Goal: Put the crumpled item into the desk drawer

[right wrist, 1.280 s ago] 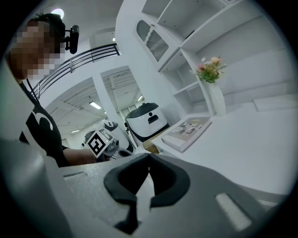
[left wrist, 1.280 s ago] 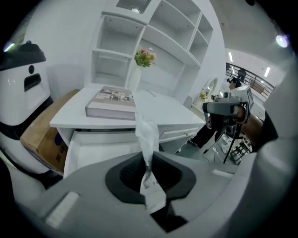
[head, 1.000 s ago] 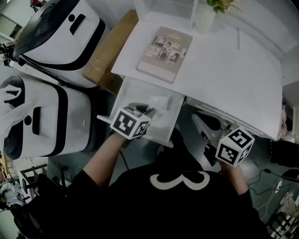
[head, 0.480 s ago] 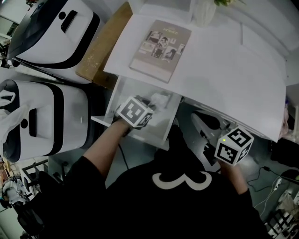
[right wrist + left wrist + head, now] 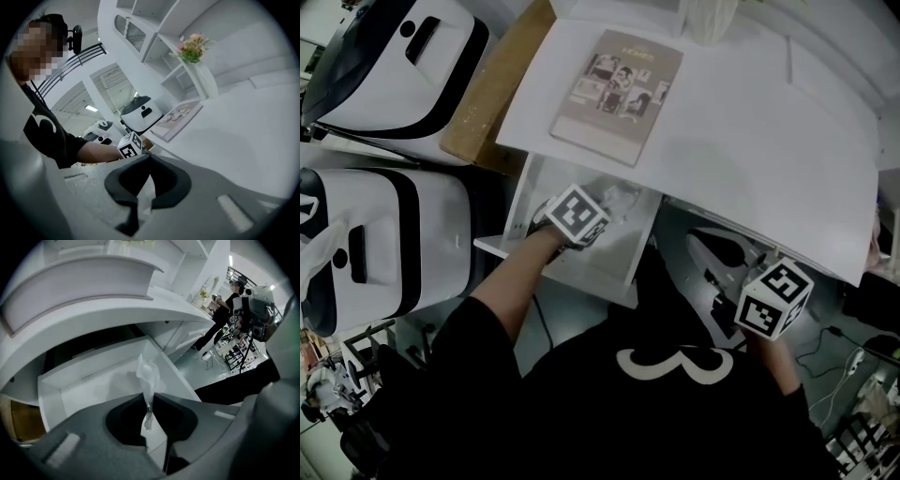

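We see the white desk (image 5: 750,131) filling the upper part of the head view, with its drawer (image 5: 605,261) standing open at the desk's 7 o'clock edge, so access is already made. Our left gripper (image 5: 149,398) hangs over the drawer's inside, pointing steeply down, its jaws pinched tight on the crumpled item (image 5: 147,373). We judge the carry nearly finished; what is left is letting go inside the drawer and perhaps pushing it closed. Our right gripper (image 5: 149,154) sits at 5 o'clock in the head view, below the desk edge, jaws together on nothing. The item is a small, pale, thin wad, like tissue or film. It is squeezed to a narrow neck at the pads, flares toward 12 o'clock beyond the tips and trails a short tail toward 6 o'clock. Whether it touches the drawer floor we cannot tell.
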Tool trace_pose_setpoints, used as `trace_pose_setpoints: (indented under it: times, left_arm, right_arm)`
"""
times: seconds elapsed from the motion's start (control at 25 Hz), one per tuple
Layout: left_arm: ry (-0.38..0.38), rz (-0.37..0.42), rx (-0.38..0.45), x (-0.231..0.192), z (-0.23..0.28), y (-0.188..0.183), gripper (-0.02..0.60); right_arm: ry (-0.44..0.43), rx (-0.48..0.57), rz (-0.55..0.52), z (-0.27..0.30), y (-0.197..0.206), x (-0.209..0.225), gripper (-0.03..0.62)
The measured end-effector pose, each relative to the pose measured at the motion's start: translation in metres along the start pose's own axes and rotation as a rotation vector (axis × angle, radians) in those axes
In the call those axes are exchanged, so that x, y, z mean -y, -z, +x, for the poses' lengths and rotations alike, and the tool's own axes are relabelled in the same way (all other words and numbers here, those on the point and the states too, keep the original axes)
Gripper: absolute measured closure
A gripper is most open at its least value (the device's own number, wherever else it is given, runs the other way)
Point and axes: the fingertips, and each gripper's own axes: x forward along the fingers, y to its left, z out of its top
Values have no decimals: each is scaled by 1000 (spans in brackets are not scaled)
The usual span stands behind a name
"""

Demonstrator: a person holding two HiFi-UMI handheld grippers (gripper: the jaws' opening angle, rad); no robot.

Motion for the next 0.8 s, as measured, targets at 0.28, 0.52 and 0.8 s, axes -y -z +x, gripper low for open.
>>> trace_pose_setpoints:
  times: [0.28,0.52,0.8]
  left_arm:
    - [39,3,-45,-13,29,11,535]
    - [96,-40,-42,-20,41,18,535]
    - [139,-142,-23,-29,52,30,535]
  right_arm:
    - [-1,-35,-2,10,6,7,592]
    - [0,-46,12,19,9,12,591]
    - [6,-50,38,28,12,15,591]
